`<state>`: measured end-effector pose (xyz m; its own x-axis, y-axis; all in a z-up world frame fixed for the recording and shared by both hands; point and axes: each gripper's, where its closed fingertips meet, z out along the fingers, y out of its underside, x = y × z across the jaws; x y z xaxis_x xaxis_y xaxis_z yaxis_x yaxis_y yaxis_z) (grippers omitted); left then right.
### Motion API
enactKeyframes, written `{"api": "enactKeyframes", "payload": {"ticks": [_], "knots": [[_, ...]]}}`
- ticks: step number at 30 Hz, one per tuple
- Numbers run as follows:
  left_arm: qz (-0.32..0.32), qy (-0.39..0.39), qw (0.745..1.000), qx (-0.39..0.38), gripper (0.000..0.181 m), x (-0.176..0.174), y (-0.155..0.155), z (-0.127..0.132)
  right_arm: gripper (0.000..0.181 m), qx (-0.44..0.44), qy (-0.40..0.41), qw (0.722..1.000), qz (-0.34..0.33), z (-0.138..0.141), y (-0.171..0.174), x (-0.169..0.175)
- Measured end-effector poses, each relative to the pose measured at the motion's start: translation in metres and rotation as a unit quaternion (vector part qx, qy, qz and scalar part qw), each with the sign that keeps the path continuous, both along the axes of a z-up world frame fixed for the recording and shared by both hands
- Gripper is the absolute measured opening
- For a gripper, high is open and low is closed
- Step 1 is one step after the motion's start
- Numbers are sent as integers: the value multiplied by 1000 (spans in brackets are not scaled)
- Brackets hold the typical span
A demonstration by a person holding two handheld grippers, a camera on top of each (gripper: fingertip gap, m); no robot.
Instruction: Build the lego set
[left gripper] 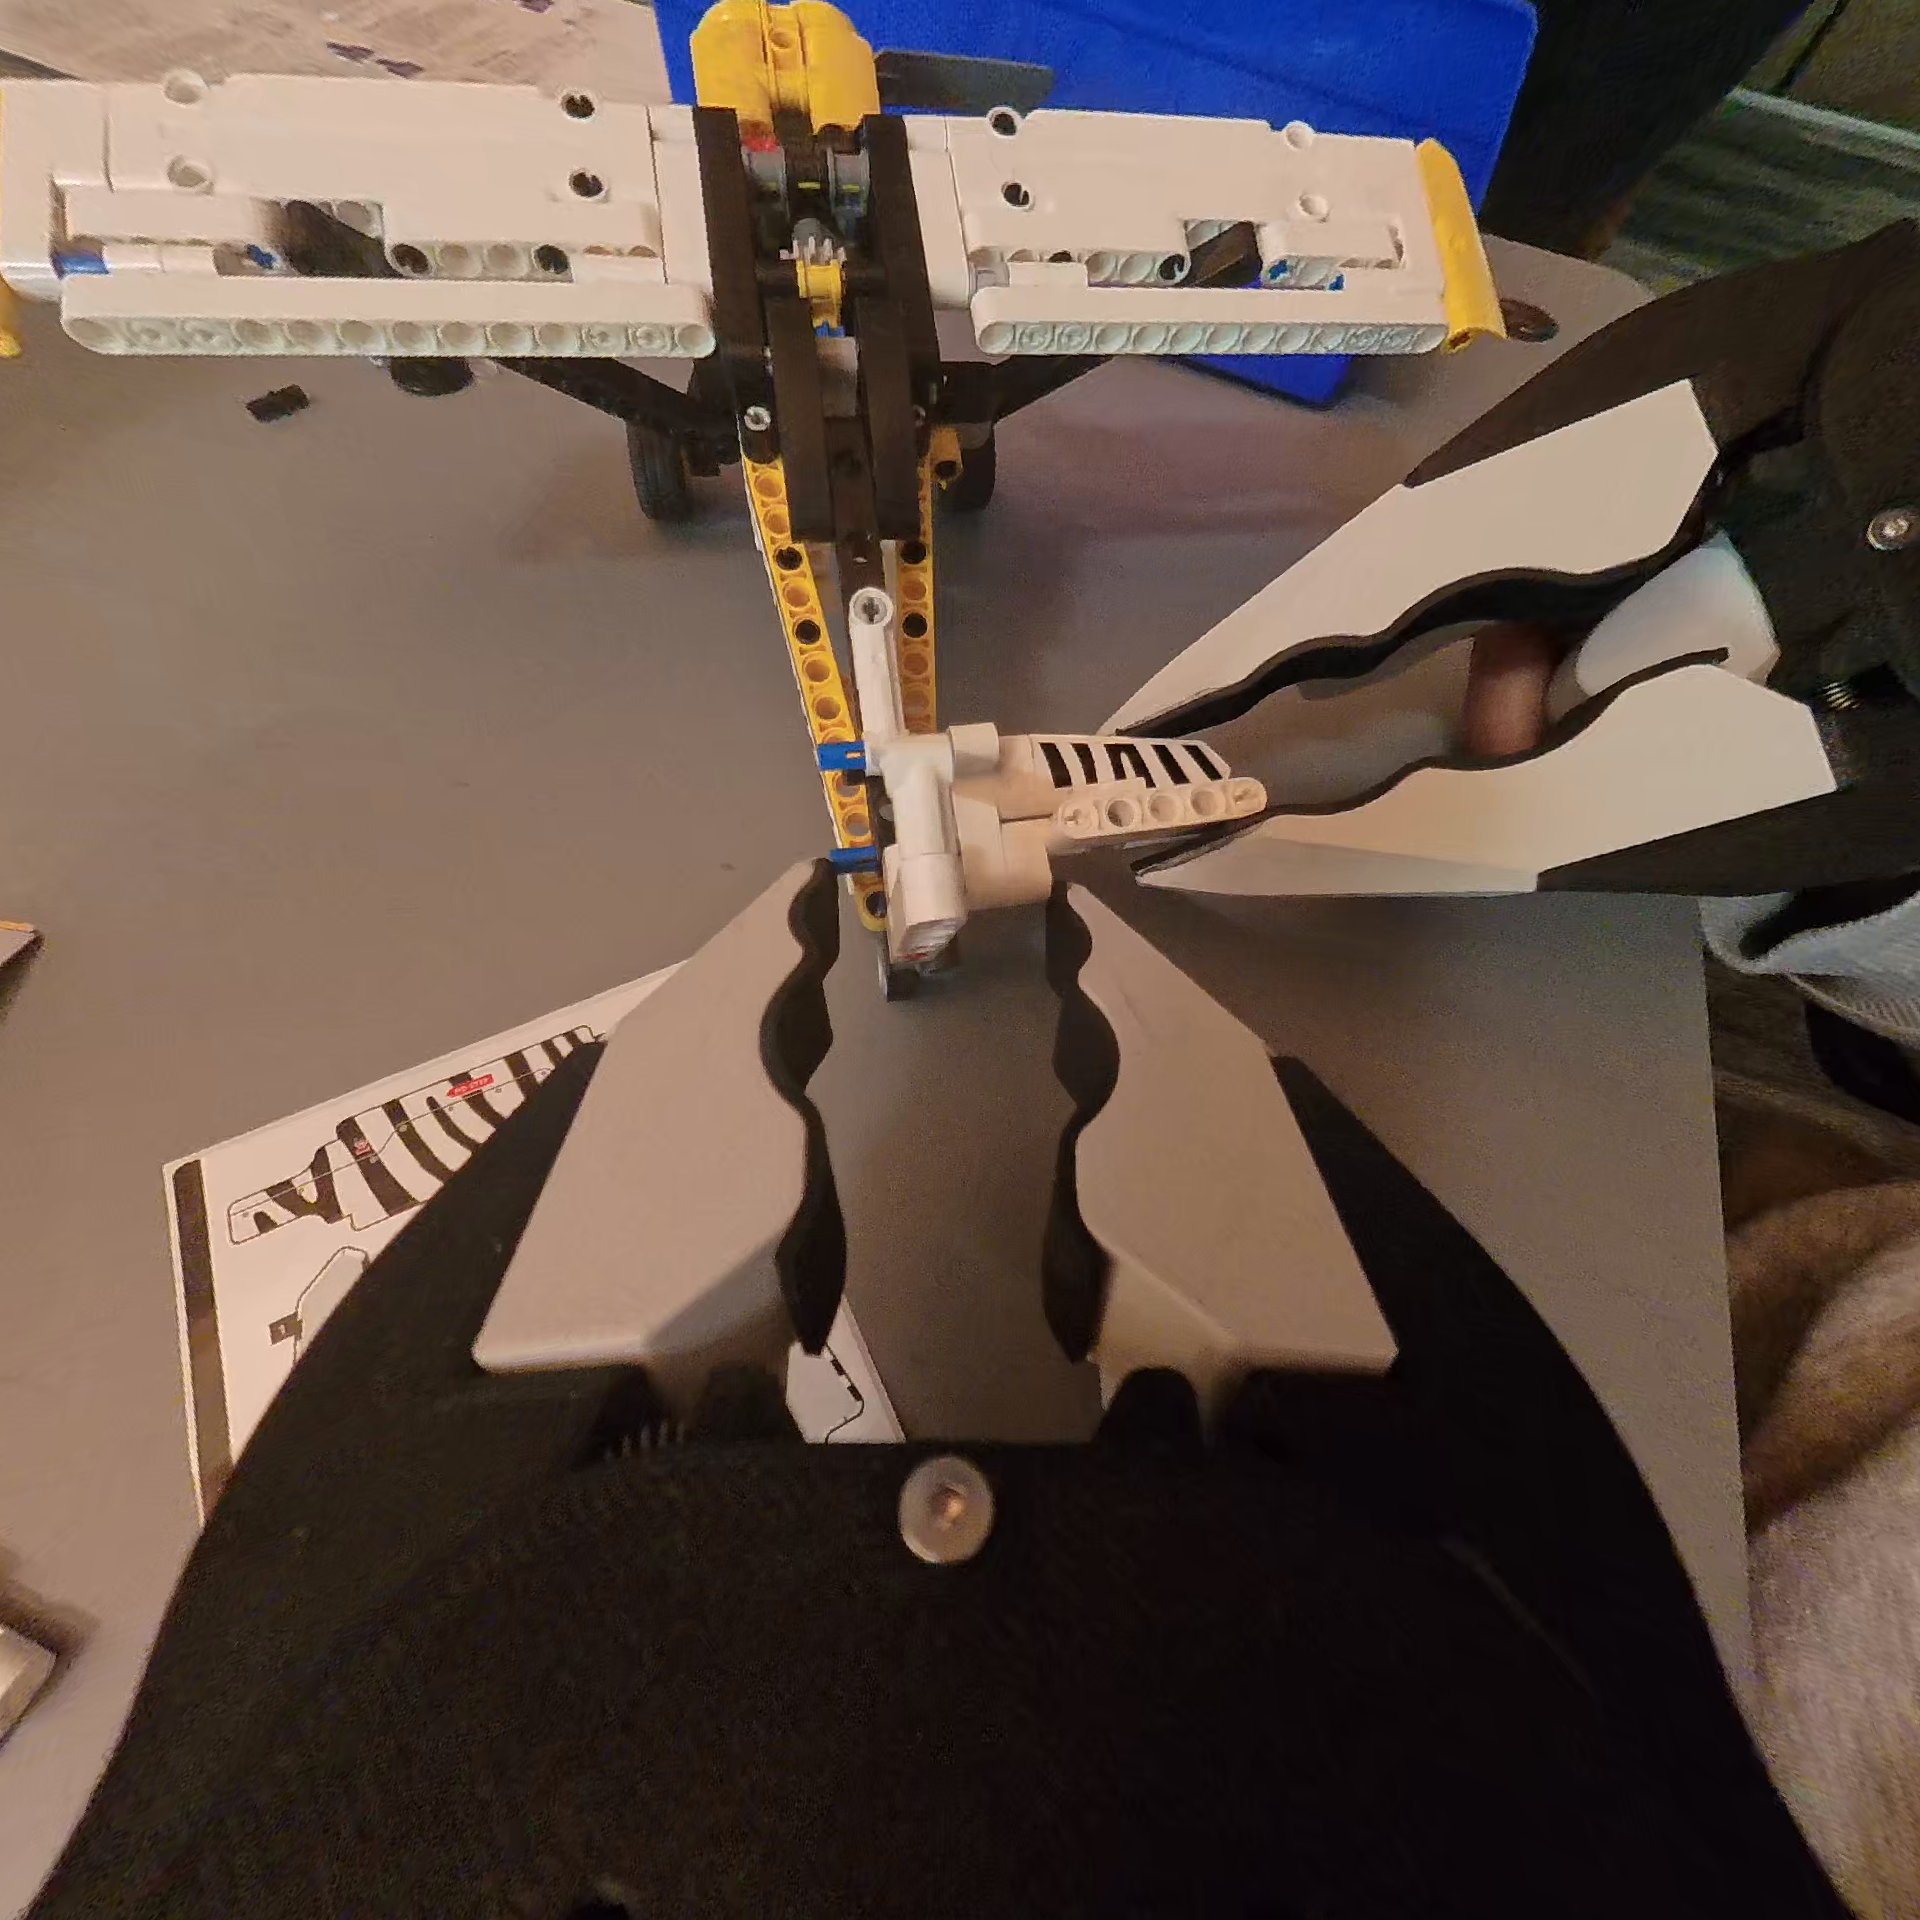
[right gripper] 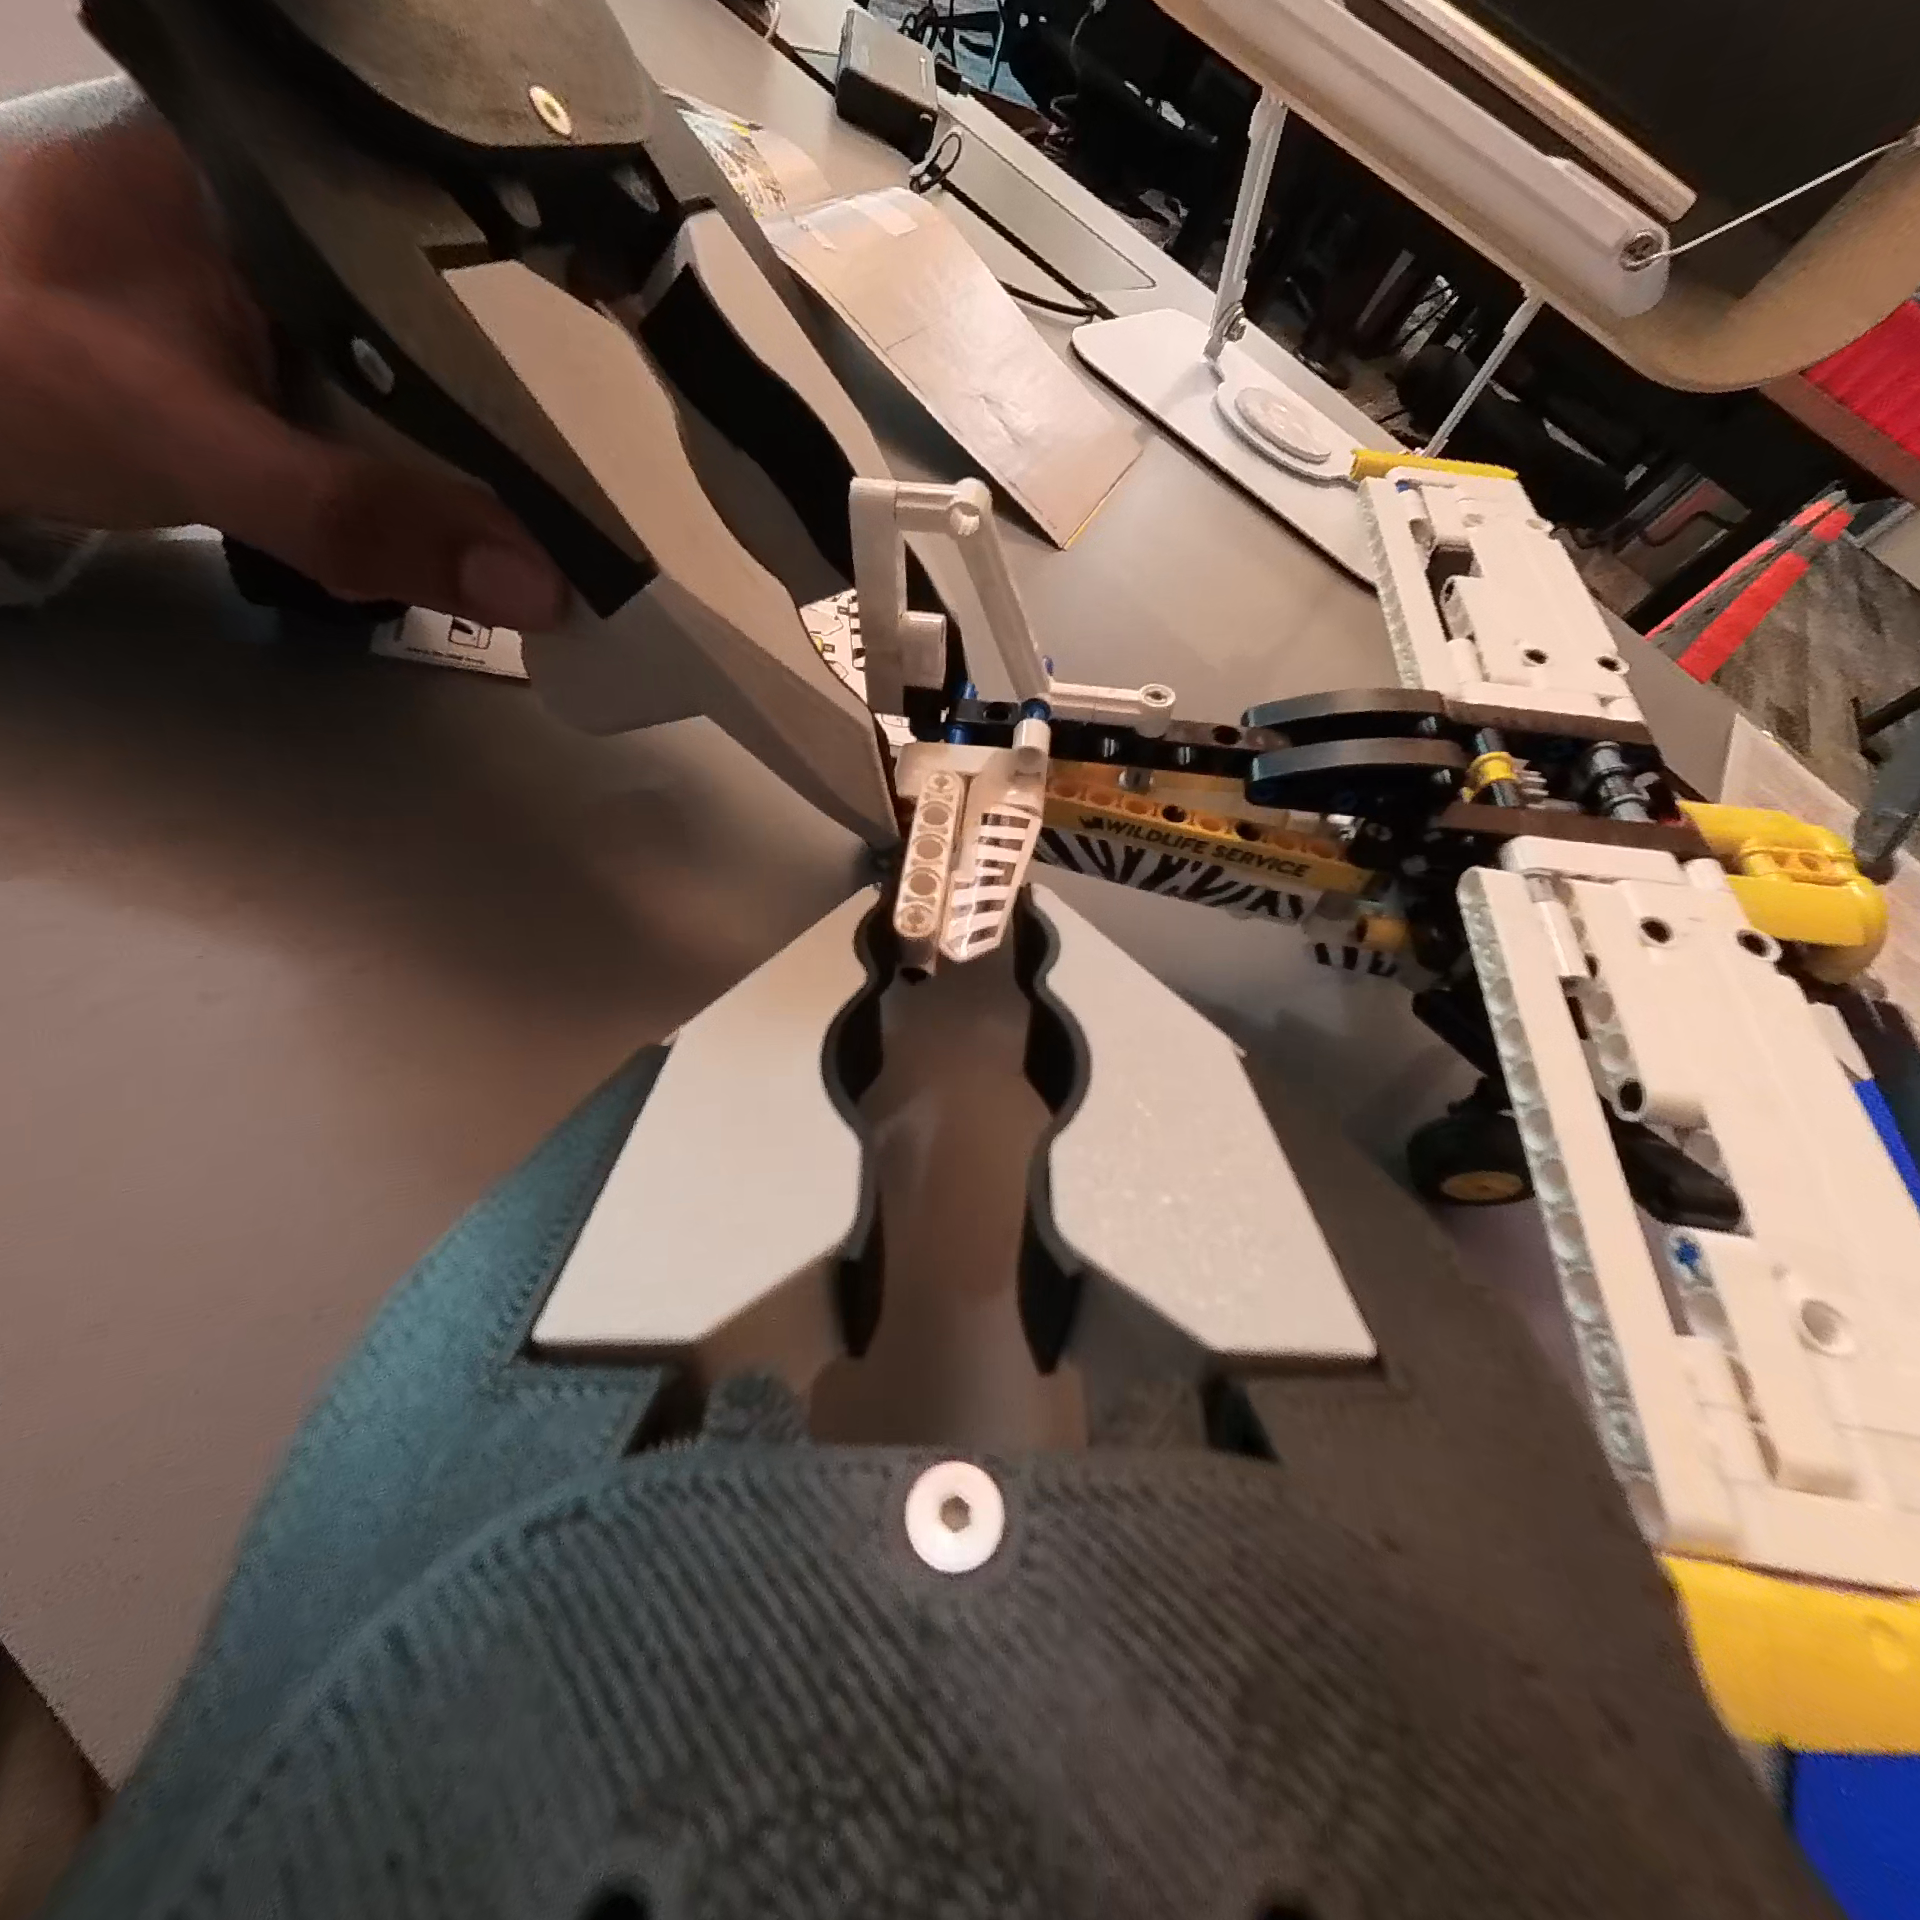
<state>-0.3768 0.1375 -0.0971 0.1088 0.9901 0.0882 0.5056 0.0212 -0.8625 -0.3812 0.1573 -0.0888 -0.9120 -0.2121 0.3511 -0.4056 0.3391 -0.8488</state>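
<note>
The lego plane stands on the grey table, white wings spread crosswise and its yellow-and-black tail boom running back toward the table's near edge. At the rear end of the boom sits the white tail assembly, a striped fin and a holed beam jutting out to the right.

The left gripper sits just behind the tail, jaws apart with bare table between them; its left fingertip is close beside the boom's end, though contact cannot be told. The right gripper comes in from the right, its jaws parted around the outer end of the striped fin and beam; whether the fingers press on them cannot be told.

Left of the boom the table is open, apart from a small black piece under the left wing and a printed sheet near the left gripper. To the right, the table edge falls away just beyond the right gripper. A blue box lies behind the plane.
</note>
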Motion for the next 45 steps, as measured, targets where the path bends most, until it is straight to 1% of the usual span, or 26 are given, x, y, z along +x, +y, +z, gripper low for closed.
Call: {"api": "enactKeyframes", "payload": {"ticks": [5,15,17,20,22,27,33,37,40,42,44,45], "knots": [[0,0,1000,-5,39,0,1,0,22,-5,11,1000,-5,0,0,0],[0,2,1000,-6,39,1,1,1,21,-3,-15,1000,0,2,1,0],[1,1,1000,-9,39,1,1,0,21,-6,-1,1000,-5,1,1,0],[6,-3,1000,-23,38,2,0,-1,21,-13,53,998,-23,-2,-1,-1],[5,-2,1000,-23,38,2,0,-1,21,-13,69,997,-28,-3,-1,-1],[1,4,1000,-10,38,2,1,1,20,-13,6,1000,-20,3,0,-1],[-2,9,1000,7,39,2,1,3,20,-6,-33,999,-13,4,0,-1],[-4,11,1000,24,40,2,0,4,20,-5,-20,1000,-18,3,0,-1],[-4,17,999,33,49,2,0,6,20,-4,-11,1000,-22,2,0,-2],[-5,17,999,36,52,2,0,6,20,-4,-8,1000,-25,1,0,-3],[-5,14,999,33,51,1,1,5,20,-4,-7,1000,-26,2,0,-3],[-6,11,999,30,47,1,1,4,20,-4,-6,1000,-27,2,0,-3]]}}
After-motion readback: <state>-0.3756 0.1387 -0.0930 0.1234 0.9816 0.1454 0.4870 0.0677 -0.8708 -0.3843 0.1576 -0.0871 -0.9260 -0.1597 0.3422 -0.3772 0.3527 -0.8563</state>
